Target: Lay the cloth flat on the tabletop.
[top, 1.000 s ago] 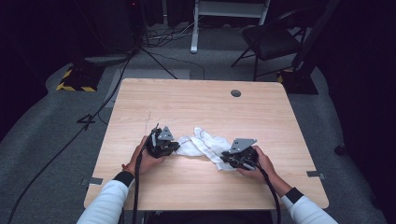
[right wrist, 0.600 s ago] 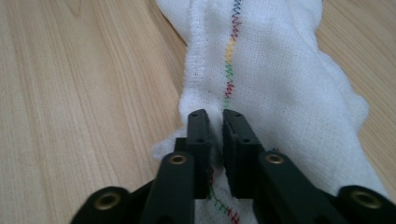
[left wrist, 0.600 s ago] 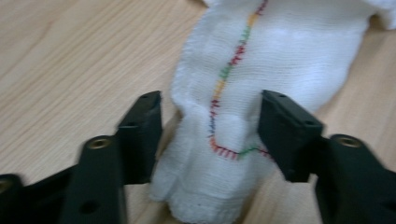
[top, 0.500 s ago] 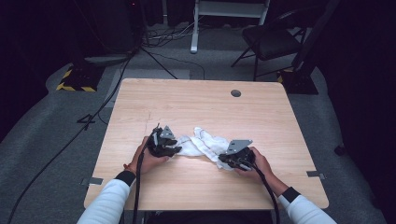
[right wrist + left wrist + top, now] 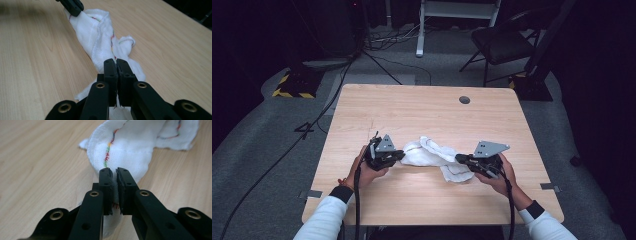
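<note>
Two black two-jaw grippers hold one white gauze cloth with coloured stitching (image 5: 432,156) on the light wooden table (image 5: 422,115), near the person's edge. The left gripper (image 5: 113,173) has its jaws closed on one end of the cloth, and the right gripper (image 5: 116,62) is clamped on the other end. Between them the cloth lies bunched and partly twisted, with a loose fold resting on the table just beside the right gripper.
</note>
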Demonstrator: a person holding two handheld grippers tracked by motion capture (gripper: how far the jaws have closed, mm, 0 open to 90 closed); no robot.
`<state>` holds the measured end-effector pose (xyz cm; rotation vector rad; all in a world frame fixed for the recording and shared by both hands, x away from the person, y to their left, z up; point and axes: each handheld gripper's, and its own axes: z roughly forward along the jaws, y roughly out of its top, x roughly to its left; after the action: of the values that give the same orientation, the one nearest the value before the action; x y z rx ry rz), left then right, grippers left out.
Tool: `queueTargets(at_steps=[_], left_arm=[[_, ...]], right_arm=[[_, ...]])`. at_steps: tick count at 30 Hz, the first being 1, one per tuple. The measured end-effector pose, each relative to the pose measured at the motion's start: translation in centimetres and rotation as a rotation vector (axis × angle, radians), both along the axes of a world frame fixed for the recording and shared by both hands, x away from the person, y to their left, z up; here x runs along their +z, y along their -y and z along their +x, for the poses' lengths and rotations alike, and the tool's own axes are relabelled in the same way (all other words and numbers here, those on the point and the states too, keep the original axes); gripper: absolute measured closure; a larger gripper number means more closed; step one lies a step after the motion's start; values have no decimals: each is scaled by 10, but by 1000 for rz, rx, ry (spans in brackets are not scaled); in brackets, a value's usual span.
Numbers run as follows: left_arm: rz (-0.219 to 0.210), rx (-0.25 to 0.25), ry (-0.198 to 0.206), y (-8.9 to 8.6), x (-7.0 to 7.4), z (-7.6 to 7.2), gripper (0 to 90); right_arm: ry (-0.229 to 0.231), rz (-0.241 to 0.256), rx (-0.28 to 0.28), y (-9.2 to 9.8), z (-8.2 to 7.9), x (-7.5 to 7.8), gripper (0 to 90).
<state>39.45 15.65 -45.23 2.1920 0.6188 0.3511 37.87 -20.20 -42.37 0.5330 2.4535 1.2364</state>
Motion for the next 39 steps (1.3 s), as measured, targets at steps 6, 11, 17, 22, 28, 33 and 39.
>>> queueTargets(at_steps=[6, 11, 17, 22, 28, 33, 39], left_arm=[[-26, -14, 71, -5, 24, -15, 830], [-60, -8, 130, -9, 47, -23, 831], [-60, -37, 222, -10, 88, -46, 830], [-57, -72, 272, -10, 112, -65, 831], [-32, -114, 319, -1, 135, -83, 831], [-29, -110, 322, 5, 139, -74, 828], [16, -63, 224, 15, 109, -27, 823]], right_arm=[[35, 38, -16, 11, -8, 18, 875], [58, 71, -43, 22, -11, 33, 875], [100, 107, -51, 34, -25, 56, 875], [135, 161, -49, 45, -44, 77, 875], [179, 196, -53, 50, -59, 93, 875], [200, 221, -66, 55, -60, 100, 874], [160, 199, -141, 56, -28, 86, 874]])
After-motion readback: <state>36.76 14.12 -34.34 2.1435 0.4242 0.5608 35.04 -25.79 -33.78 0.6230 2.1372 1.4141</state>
